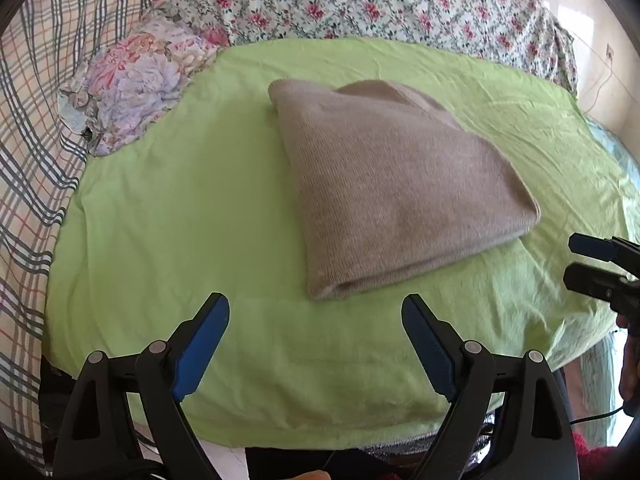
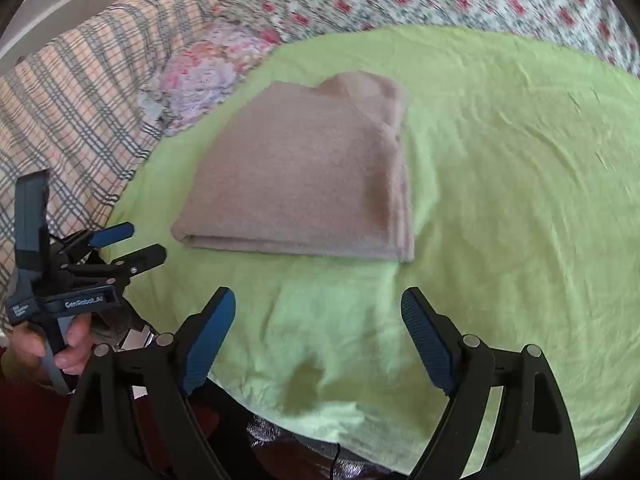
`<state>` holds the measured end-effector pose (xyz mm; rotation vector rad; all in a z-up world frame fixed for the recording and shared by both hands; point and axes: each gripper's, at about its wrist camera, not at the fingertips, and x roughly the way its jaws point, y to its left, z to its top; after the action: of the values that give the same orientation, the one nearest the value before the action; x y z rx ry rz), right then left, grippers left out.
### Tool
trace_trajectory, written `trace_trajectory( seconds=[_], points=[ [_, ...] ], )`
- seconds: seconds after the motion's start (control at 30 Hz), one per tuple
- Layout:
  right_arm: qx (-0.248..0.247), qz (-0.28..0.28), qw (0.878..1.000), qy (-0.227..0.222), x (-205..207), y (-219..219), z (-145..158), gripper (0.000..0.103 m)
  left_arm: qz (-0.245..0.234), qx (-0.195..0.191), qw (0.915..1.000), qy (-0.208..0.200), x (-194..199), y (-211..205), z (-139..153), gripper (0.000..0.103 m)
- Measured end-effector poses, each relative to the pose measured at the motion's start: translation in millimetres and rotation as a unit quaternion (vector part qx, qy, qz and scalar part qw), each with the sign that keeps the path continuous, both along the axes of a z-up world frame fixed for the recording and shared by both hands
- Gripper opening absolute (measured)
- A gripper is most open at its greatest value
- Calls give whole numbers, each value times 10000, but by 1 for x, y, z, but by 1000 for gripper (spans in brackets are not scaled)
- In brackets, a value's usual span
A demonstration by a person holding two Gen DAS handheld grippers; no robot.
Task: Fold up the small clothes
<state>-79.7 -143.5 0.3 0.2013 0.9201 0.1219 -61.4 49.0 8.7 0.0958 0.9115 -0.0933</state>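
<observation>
A folded beige knit garment lies on the green cloth; it also shows in the right wrist view. My left gripper is open and empty, hovering near the garment's front corner, above the cloth. My right gripper is open and empty, held back from the garment's front edge. The right gripper's fingers show at the right edge of the left wrist view. The left gripper shows at the left of the right wrist view, held by a hand.
A crumpled floral cloth lies at the back left of the green cloth. A plaid cover runs along the left and a rose-print cover along the back. The green cloth's front edge is close below the grippers.
</observation>
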Motion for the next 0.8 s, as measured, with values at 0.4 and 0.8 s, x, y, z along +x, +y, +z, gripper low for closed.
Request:
trace_trajectory(
  seconds=[0.4, 0.8],
  points=[
    [-450, 170, 9986, -211, 28, 7, 10, 85, -42, 255, 9997, 51, 25, -14, 4, 89],
    [-675, 222, 9975, 21, 60, -5, 12, 85, 21, 239, 9996, 168, 56, -21, 9, 89]
  ],
)
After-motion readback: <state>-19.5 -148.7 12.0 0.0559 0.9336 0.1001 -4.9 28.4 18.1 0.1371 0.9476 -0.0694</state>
